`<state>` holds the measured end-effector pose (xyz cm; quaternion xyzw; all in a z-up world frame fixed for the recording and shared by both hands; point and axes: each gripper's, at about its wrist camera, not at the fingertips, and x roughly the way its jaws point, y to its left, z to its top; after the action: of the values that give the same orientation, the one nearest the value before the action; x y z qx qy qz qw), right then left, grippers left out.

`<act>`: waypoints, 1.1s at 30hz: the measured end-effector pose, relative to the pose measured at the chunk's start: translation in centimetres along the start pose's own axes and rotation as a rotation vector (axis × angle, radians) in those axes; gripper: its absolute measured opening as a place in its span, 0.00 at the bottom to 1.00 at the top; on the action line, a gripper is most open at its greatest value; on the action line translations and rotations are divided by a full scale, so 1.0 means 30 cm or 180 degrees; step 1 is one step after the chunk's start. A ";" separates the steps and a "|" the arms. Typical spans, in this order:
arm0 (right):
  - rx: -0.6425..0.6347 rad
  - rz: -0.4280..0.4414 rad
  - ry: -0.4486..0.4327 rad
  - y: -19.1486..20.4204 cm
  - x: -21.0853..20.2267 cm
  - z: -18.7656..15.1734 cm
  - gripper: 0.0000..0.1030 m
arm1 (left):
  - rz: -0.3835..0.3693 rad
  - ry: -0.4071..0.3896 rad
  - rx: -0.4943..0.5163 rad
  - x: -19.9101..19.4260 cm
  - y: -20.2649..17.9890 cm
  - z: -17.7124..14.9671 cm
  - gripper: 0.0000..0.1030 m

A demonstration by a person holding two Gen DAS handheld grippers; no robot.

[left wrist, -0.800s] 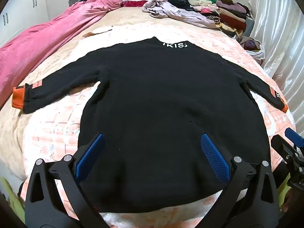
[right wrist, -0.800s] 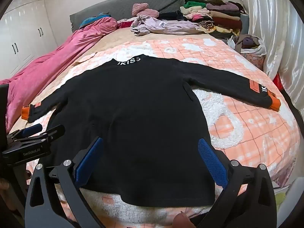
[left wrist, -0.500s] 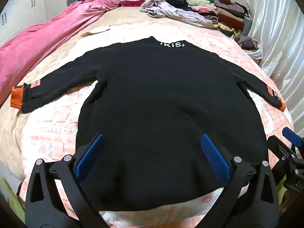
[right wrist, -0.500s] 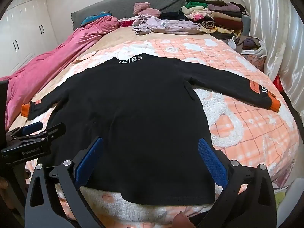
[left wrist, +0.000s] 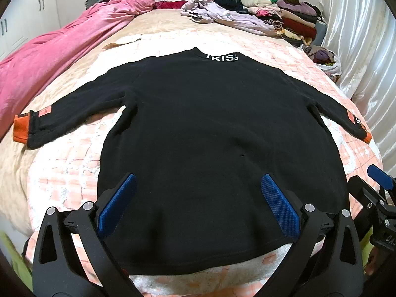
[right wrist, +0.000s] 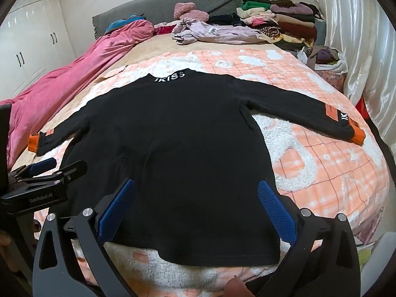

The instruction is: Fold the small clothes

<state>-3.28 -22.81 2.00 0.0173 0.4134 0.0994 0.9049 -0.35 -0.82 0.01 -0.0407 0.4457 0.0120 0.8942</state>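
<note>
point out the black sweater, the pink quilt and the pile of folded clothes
black sweater (left wrist: pixel 217 133), left wrist view, middle of its body
pink quilt (right wrist: pixel 74 84), right wrist view, its long middle stretch
pile of folded clothes (right wrist: pixel 284 22), right wrist view, middle of the stack

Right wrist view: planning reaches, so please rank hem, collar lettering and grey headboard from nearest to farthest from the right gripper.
From the right gripper:
1. Hem, bottom, bed's near edge.
2. Collar lettering, mid-bed, above centre.
3. Grey headboard, far end, behind the clothes.
</note>
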 end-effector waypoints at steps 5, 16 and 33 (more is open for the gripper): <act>-0.0001 0.0004 -0.0001 -0.002 0.000 0.000 0.96 | 0.0002 0.0010 0.0001 0.002 0.000 -0.001 0.92; 0.0008 0.0003 0.0014 -0.004 0.003 0.000 0.96 | 0.0005 0.0018 0.0009 0.004 0.005 0.004 0.92; 0.0011 -0.0005 0.0001 -0.006 0.002 -0.001 0.96 | -0.0007 -0.0002 0.0014 -0.002 0.006 0.003 0.92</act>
<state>-3.25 -22.98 1.91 0.0185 0.4137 0.0979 0.9049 -0.33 -0.63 0.09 -0.0393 0.4455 0.0100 0.8944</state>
